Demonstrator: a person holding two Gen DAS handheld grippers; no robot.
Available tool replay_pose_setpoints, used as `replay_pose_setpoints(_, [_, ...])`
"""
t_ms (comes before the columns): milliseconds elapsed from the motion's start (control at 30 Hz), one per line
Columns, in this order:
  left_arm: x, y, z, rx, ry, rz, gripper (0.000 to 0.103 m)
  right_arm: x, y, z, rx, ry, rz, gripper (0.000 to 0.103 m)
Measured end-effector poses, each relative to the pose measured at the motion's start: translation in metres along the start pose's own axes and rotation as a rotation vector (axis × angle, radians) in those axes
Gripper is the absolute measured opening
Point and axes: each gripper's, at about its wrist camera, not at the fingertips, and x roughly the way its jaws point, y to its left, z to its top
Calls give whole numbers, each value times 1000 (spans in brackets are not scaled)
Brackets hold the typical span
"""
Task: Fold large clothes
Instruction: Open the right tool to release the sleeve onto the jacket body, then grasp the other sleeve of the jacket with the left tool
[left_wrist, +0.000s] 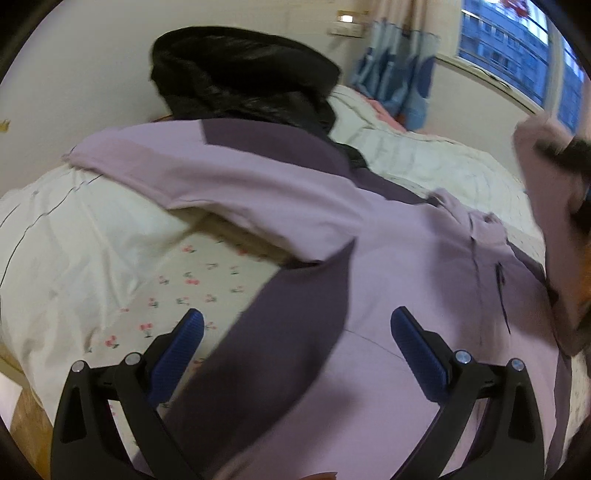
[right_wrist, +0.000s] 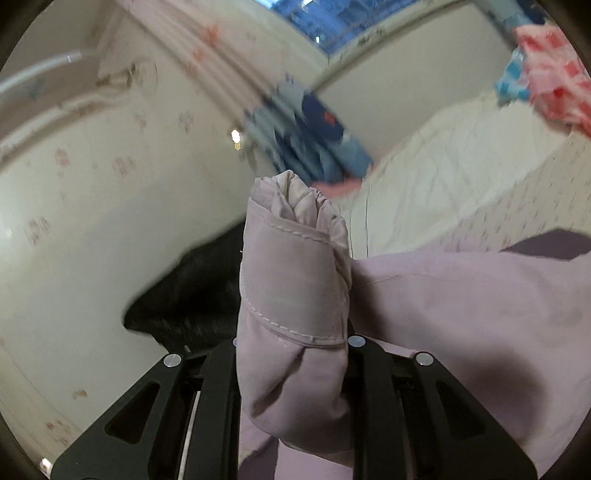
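Note:
A large lilac jacket (left_wrist: 332, 229) with dark purple panels lies spread on the bed, one sleeve (left_wrist: 155, 173) stretched to the left. My left gripper (left_wrist: 297, 325) is open just above the jacket's lower part, its blue pads (left_wrist: 417, 350) apart with nothing between them. My right gripper (right_wrist: 293, 332) is shut on the jacket's other sleeve cuff (right_wrist: 295, 280), which sticks up between the fingers and hides the pads; the rest of the jacket (right_wrist: 480, 302) trails to the right. In the left wrist view this raised sleeve (left_wrist: 546, 206) shows at the right edge.
The bed carries a white quilt (left_wrist: 74, 236) and a cherry-print sheet (left_wrist: 192, 288). A black furry garment (left_wrist: 243, 74) lies at the bed's head by the wall. A blue patterned curtain (left_wrist: 399, 81) and a window (left_wrist: 517, 40) stand behind. A pink checked cloth (right_wrist: 550, 74) lies far right.

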Motion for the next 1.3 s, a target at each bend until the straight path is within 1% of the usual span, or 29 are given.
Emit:
replay_pose_setpoints(33, [0,3,1,-7,-1,5,98,12,2,-9,-4,18,-9,17])
replay_pose_setpoints(133, [-1,9,3,-15,-3,11,98,56,4,-50,-31,108,-60,18])
replay_pose_setpoints(200, [0,9,3,-10,-1,14,98,89,1,-85,-43,214,-95,21])
replay_pose_setpoints(233, [1,9,3,-6,3,13,98,96,-4,-97,-43,249,-115,28])
replay_pose_setpoints(267, [2,9,3,-3,6,12,98,110,-10,-115,-35,311,-137,37])
replay_pose_setpoints(300, [2,8,2,2,9,13,98,117,-16,-127,-22,356,-131,39])
replay_pose_setpoints(333, [3,6,2,8,11,16,98,120,-19,-137,-30,370,-128,44])
replay_pose_setpoints(367, [3,5,1,13,13,19,98,118,-14,-142,-59,360,-115,57])
replay_pose_setpoints(400, [3,5,1,17,13,22,98,115,-6,-143,-83,361,-90,66])
replay_pose_setpoints(433, [3,4,1,20,14,24,98,111,0,-143,-94,369,-72,78])
replay_pose_setpoints(467, [4,3,1,24,16,25,98,105,11,-142,-113,369,-37,83])
replay_pose_setpoints(500, [4,1,0,27,17,26,98,96,21,-139,-140,346,3,83])
replay_pose_setpoints(533, [4,0,0,29,18,26,98,83,30,-132,-172,295,39,84])
replay_pose_setpoints(567, [4,-1,0,31,19,25,98,72,38,-121,-189,245,56,87])
replay_pose_setpoints(600, [4,-2,0,33,20,24,98,64,41,-115,-197,197,56,89])
replay_pose_setpoints(633, [3,-2,-1,35,20,24,98,61,42,-111,-193,175,39,90])
replay_pose_setpoints(667, [3,-3,-1,36,20,23,98,61,36,-105,-170,167,-5,90])
replay_pose_setpoints(733, [4,-5,-1,41,22,20,98,74,21,-110,-111,214,-50,90])
replay_pose_setpoints(767, [4,-6,-1,43,22,19,98,88,8,-118,-80,272,-109,90])
replay_pose_setpoints(800, [5,-7,-1,46,23,18,98,105,-3,-128,-62,353,-159,90])
replay_pose_setpoints(833, [6,-7,-2,48,25,17,98,118,-12,-138,-59,419,-198,90])
replay_pose_setpoints(900, [9,-8,-2,52,36,12,98,121,-10,-141,-98,433,-208,90])
replay_pose_setpoints(967, [12,-5,0,39,47,-20,98,107,0,-131,-94,440,-168,90])
replay_pose_setpoints(1033, [12,1,5,26,58,-69,98,82,11,-118,-136,424,-143,90])
replay_pose_setpoints(1100, [10,16,14,-17,57,-104,98,36,22,-106,-223,363,-138,90])
replay_pose_setpoints(1167, [6,45,32,-110,52,-146,98,-13,15,-108,-286,321,-169,91])
replay_pose_setpoints(1200, [3,61,44,-147,34,-158,98,-35,10,-113,-291,315,-187,91])
replay_pose_setpoints(1267, [-1,89,68,-184,-13,-119,98,-76,-19,-120,-268,318,-226,91])
replay_pose_setpoints(1300, [-2,100,77,-200,-33,-104,98,-87,-30,-123,-259,319,-239,91])
